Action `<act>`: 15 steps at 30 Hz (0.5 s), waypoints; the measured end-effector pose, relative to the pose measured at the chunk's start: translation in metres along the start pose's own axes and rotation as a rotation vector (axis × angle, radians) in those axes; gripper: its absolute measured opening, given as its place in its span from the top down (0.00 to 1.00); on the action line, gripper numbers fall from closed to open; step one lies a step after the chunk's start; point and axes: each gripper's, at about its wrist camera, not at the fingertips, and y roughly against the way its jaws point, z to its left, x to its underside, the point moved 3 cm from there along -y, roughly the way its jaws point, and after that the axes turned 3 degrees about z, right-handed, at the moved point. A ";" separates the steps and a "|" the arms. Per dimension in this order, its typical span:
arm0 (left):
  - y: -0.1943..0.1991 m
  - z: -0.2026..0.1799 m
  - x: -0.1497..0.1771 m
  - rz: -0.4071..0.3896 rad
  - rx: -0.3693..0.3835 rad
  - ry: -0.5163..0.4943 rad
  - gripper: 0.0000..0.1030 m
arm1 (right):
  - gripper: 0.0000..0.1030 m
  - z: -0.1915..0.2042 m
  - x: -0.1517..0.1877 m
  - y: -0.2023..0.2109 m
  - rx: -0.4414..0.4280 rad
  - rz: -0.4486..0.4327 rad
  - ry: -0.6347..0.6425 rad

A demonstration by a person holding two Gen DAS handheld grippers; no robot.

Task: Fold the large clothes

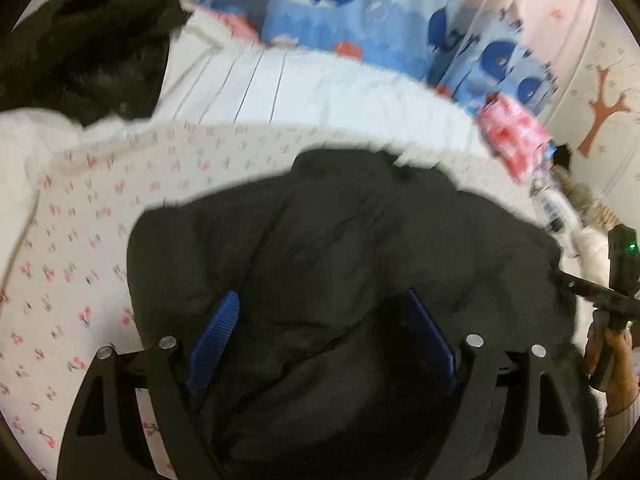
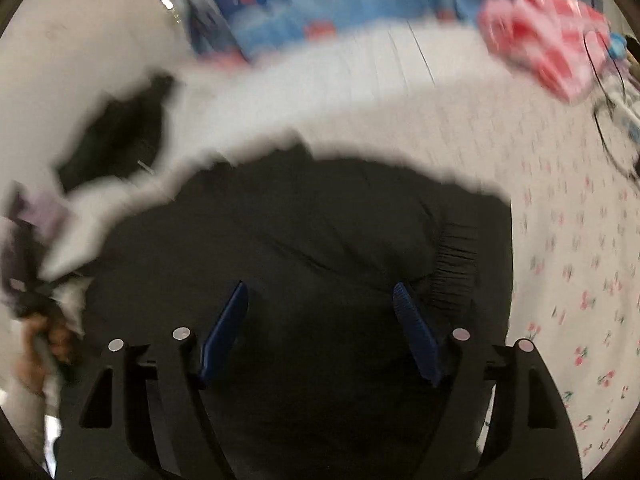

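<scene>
Garment [image 1: 340, 248], a black padded jacket, lies bunched on the floral sheet [image 1: 80, 240]; left gripper [image 1: 324, 332] and right gripper [image 2: 320, 320] hover wide open, empty, apparently between folds; next, grasp an edge.

Large puffy garment [image 1: 340, 240]: plain black, matte; ribbed black cuff [image 2: 456, 264] visible in right wrist view. 
Bed sheet [image 1: 80, 240]: white, small pink cherry print with green stems. 
Fluffy blanket [image 1: 340, 92]: white, thin dark stripes. 
Second bundled garment [image 1: 80, 48], far left corner of bed: black. 
Cloth [image 1: 360, 20] along far edge: light blue, dark blue whales, red dots. 
Crumpled bag [image 1: 516, 136]: pink and white. 
Both grippers: black frames, blue finger pads [image 1: 218, 332].
</scene>
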 end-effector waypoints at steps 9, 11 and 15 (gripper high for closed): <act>0.031 -0.011 -0.020 -0.098 0.027 -0.044 0.19 | 0.29 0.020 -0.028 0.049 -0.002 -0.155 0.067; 0.024 -0.008 -0.030 -0.108 0.019 -0.031 0.16 | 0.29 0.020 -0.043 0.035 0.024 -0.133 0.060; -0.029 0.010 -0.028 0.004 0.009 0.030 0.15 | 0.29 -0.013 -0.050 -0.030 0.070 0.005 -0.012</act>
